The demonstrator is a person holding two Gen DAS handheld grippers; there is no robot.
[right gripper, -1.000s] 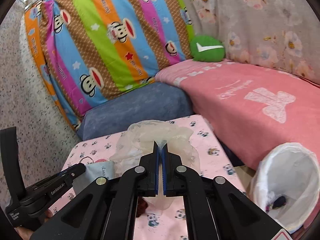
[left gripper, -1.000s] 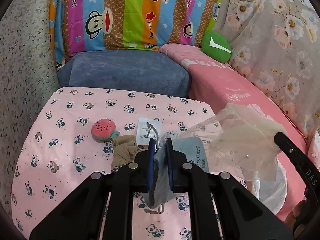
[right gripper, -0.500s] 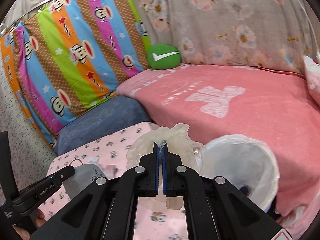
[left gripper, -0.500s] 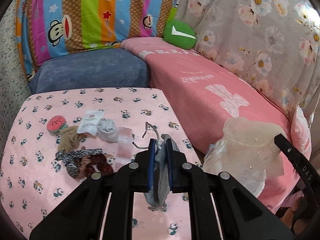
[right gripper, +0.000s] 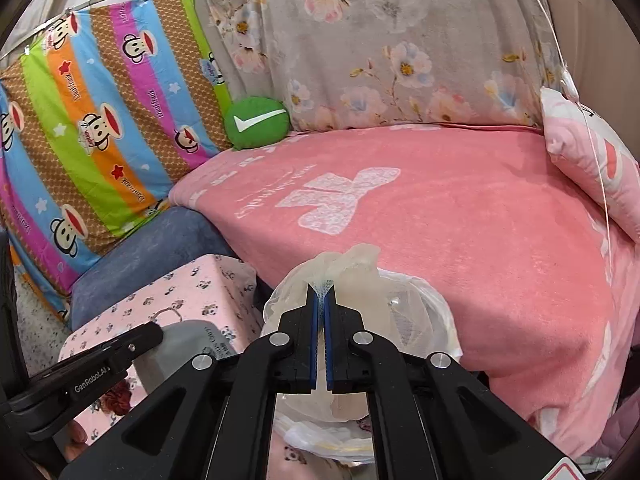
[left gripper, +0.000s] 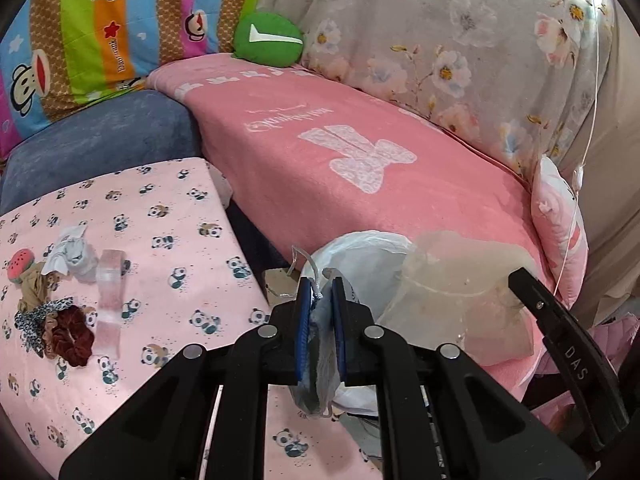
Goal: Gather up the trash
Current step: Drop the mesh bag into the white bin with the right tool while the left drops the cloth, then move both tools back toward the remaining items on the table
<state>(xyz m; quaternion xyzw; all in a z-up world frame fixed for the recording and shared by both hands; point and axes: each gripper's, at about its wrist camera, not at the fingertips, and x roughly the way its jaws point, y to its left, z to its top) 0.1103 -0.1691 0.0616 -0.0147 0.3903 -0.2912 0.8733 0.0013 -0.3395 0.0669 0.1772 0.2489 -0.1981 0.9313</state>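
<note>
Left gripper (left gripper: 320, 312) is clamped on a crumpled gray face mask (left gripper: 318, 364), ear loop sticking up around 11 o'clock from the tips, the rest hanging below the pads. We've swung both grippers over since a second ago: back then the panda-print table (left gripper: 168, 240) filled the left view, now it sits off toward 9 o'clock and the white-lined trash bin (left gripper: 360, 246) is right behind the fingertips at 12.

Still lying on the table, way out at 9 o'clock: a watermelon-shaped toy (left gripper: 18, 266), a gray rag (left gripper: 74, 254), a strip of clear pink wrapper (left gripper: 109, 300), and the dark red scrunchie (left gripper: 74, 340) next to a leopard-print one (left gripper: 38, 316). None of that has moved on the table as far as we can see.

Right gripper (right gripper: 320, 296) is pinched tight on a see-through beige mesh cap (right gripper: 352, 268). A second ago the bin was down at 4 o'clock in the right view; now the cap hangs directly in front of and over the bin's white liner (right gripper: 436, 320), which is mostly covered by it. In the left view we see the same cap (left gripper: 460, 292) at 3 o'clock, above the bin's right side. The mask (right gripper: 184, 344) shows at 8 o'clock in the right view, over the table edge.
</note>
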